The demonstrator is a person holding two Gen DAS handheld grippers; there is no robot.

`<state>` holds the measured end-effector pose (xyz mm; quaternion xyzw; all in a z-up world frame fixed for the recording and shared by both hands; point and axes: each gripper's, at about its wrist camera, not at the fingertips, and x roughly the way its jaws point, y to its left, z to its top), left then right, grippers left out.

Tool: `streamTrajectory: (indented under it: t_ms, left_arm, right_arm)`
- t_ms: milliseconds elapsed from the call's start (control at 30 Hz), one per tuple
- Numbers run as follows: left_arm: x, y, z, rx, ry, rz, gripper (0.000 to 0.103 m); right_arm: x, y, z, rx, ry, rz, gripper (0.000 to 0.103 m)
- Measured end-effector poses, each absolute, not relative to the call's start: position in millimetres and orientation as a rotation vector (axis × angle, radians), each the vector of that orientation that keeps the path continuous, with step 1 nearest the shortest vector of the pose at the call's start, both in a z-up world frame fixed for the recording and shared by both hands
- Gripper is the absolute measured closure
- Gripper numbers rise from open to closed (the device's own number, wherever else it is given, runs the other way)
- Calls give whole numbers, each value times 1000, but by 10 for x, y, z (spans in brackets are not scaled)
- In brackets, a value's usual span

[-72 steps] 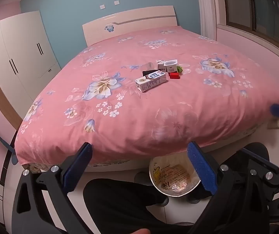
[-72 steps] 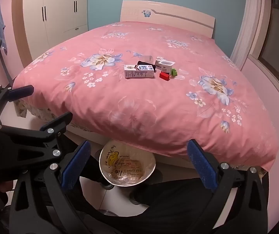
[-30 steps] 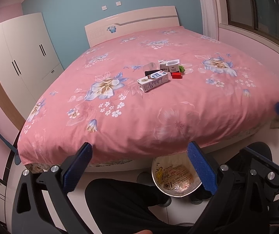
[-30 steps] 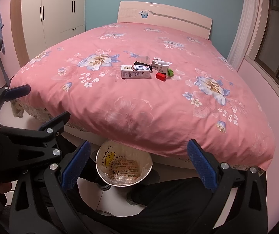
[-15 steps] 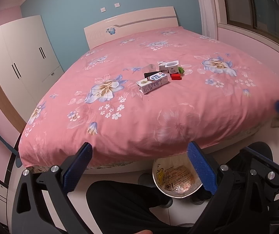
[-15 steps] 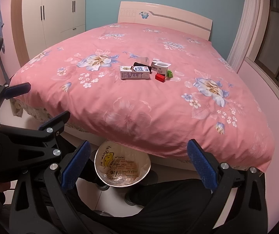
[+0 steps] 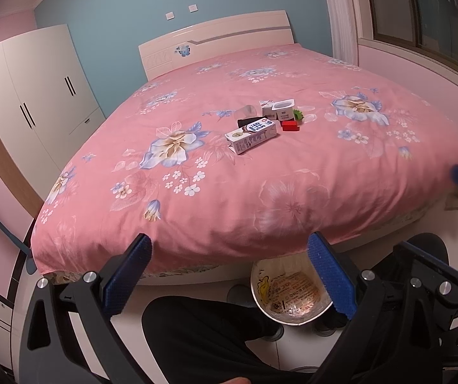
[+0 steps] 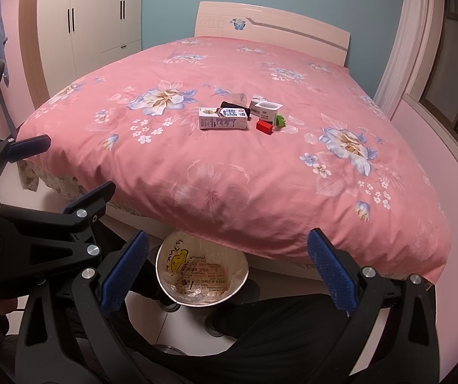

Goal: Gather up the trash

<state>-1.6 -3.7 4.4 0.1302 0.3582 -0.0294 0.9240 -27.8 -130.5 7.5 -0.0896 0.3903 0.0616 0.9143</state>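
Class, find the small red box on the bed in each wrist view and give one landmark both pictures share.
Left wrist view: the small red box lies upper centre, right of the milk carton.
Right wrist view: the red box lies upper centre, again right of the carton.
Shared landmark: the white yogurt cup just behind the box.

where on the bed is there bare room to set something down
The bedspread is bare between the milk carton and the foot edge, along both long sides, and from the pile up to the headboard. Only the middle is crowded: carton, yogurt cup, red box and scraps sit bunched together.
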Motion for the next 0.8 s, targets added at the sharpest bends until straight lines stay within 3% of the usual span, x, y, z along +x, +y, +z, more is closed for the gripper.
streamTrajectory:
  t_ms: [800]
  left_arm:
    - [0,-20,55,272,732,-57,4]
  right_arm:
    - [-267,-1297,98,-187,809,129,5]
